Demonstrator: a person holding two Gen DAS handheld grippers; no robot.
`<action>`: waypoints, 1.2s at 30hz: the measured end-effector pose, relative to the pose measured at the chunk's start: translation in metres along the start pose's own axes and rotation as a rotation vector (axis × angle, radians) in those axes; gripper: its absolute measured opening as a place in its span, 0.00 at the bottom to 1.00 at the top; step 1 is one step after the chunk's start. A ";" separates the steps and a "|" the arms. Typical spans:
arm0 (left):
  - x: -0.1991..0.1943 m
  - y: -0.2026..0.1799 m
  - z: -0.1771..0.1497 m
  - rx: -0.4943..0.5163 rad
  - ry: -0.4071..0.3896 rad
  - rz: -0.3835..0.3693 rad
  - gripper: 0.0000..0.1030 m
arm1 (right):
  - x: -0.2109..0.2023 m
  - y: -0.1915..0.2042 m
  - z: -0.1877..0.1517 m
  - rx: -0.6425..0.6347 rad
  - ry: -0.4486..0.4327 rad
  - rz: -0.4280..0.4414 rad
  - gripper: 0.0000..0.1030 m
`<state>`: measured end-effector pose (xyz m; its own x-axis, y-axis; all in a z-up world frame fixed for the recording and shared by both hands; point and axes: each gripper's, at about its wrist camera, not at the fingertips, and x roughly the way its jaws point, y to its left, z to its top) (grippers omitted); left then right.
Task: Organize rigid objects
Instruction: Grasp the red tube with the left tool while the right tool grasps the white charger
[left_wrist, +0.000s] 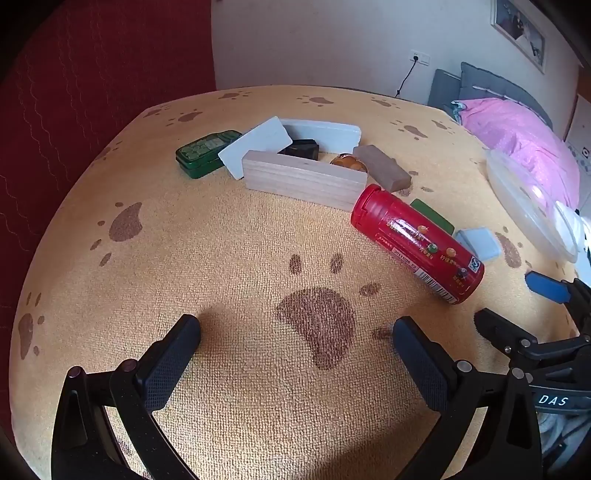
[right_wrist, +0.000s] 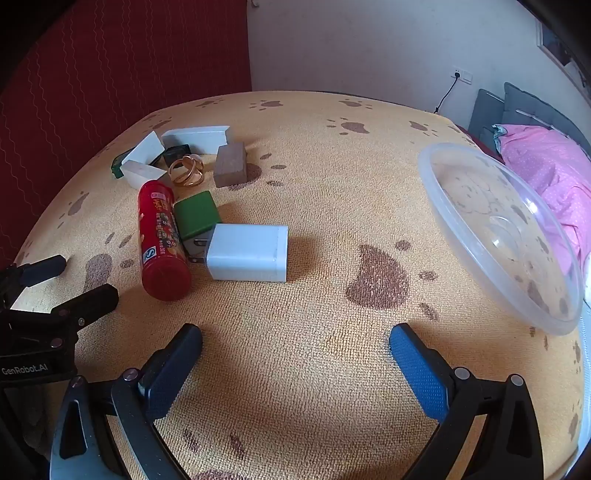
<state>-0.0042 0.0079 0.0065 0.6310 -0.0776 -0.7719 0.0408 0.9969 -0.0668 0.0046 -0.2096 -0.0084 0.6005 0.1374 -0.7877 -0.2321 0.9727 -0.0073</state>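
Note:
Rigid items lie scattered on a yellow paw-print cloth (left_wrist: 229, 258). A red tube (left_wrist: 417, 243) (right_wrist: 160, 243) lies on its side. Beside it are a green charger (right_wrist: 195, 218) and a white charger (right_wrist: 247, 253). Farther back sit a pale wooden block (left_wrist: 303, 179), a brown block (left_wrist: 382, 168) (right_wrist: 231, 164), a green tin (left_wrist: 205, 151), white pieces (left_wrist: 255, 146), a black box (left_wrist: 301, 149) and a gold ring (right_wrist: 186, 171). My left gripper (left_wrist: 295, 347) is open over bare cloth, short of the tube. My right gripper (right_wrist: 295, 350) is open, nearer than the white charger.
A clear plastic bowl (right_wrist: 498, 229) (left_wrist: 528, 201) sits tilted at the right edge of the cloth. Beyond it lies a bed with a pink cover (right_wrist: 550, 173). A red curtain (left_wrist: 92, 110) hangs at the left, a white wall behind.

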 end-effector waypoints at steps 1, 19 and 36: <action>0.000 0.001 0.001 -0.008 -0.002 -0.018 1.00 | 0.000 0.000 0.000 0.000 0.000 0.001 1.00; -0.013 -0.044 0.024 0.278 -0.033 -0.140 1.00 | -0.017 -0.033 -0.006 0.065 -0.025 -0.005 1.00; 0.028 -0.063 0.053 0.363 -0.013 -0.213 1.00 | -0.018 -0.058 -0.011 0.146 -0.040 0.056 1.00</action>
<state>0.0521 -0.0562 0.0232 0.5886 -0.2841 -0.7569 0.4403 0.8978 0.0053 -0.0017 -0.2703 -0.0007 0.6204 0.1963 -0.7593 -0.1541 0.9798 0.1274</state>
